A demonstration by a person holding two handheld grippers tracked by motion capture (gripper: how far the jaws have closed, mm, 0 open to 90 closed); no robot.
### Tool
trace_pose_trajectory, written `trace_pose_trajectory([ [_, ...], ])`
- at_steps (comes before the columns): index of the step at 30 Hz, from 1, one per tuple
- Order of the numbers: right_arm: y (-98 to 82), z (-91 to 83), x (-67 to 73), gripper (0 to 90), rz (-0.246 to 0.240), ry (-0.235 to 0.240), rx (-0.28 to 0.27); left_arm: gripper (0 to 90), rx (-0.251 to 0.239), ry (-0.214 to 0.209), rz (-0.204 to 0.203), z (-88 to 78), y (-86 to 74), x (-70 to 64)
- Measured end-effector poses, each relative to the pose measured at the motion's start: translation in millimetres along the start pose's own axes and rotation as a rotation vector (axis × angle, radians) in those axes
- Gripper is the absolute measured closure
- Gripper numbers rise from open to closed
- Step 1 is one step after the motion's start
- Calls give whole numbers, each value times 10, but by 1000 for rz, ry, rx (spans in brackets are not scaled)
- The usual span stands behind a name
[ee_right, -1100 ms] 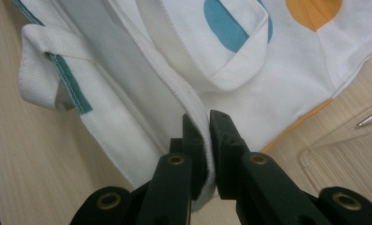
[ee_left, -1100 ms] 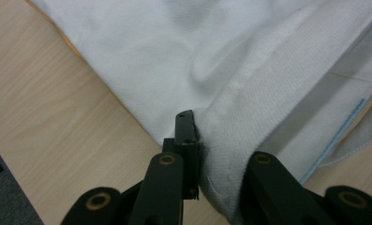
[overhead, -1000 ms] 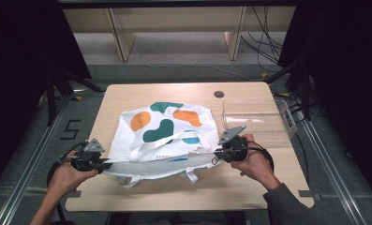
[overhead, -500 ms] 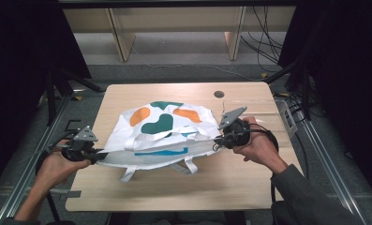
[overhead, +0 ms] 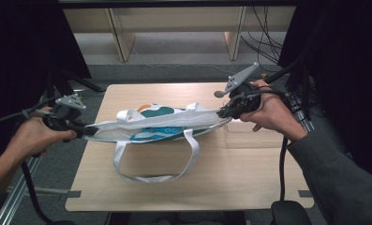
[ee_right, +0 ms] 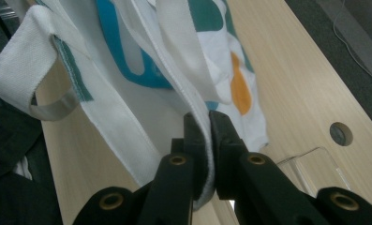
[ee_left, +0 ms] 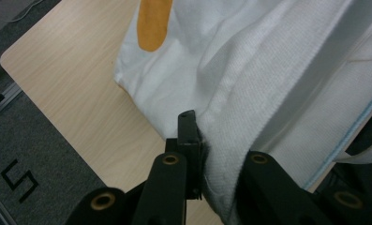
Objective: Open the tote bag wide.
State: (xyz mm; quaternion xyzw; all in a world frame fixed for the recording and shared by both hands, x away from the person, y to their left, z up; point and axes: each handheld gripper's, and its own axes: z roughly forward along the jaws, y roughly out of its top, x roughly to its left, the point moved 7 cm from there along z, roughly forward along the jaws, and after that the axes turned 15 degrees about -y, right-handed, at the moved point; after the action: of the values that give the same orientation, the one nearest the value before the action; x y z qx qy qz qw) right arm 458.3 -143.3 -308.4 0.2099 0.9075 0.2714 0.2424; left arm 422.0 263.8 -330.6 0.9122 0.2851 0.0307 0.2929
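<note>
Just hoisted the tote bag [overhead: 160, 123] off the worktop [overhead: 249, 183] since a second ago, left gripper [overhead: 83, 131] and right gripper [overhead: 222, 113] jaws clamped on opposite edges, so it's stretched midair, handles dangling.

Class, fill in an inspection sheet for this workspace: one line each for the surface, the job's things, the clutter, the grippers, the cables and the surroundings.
Surface: light wooden table with a round hole near its far edge.
Job's things: white tote bag with teal, orange and blue print, stretched between the grippers above the table; one strap loop hangs onto the wood.
Clutter: clear plastic holder at the table's right.
Grippers: left gripper and right gripper each shut on the bag's edge.
Cables: black cable trailing from the right gripper; more cables on the floor behind.
Surroundings: wooden furniture legs, grey floor, dark sides.
</note>
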Motion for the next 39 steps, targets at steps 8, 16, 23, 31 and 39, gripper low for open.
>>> trace_pose_trajectory([
  [8,211,-265,-167,872,1,47,31,837,32,-46,-8,-302,222,-40],
  [16,366,-485,-203,874,7,57,88,845,45,-71,-20,-492,354,-54],
  [23,443,-625,-208,880,-35,76,79,851,57,-110,-32,-592,399,-103],
  [31,375,-645,-227,882,15,80,92,854,65,-109,-21,-552,477,-87],
  [39,254,-448,-288,882,0,70,96,853,101,-108,-29,-343,488,18],
])
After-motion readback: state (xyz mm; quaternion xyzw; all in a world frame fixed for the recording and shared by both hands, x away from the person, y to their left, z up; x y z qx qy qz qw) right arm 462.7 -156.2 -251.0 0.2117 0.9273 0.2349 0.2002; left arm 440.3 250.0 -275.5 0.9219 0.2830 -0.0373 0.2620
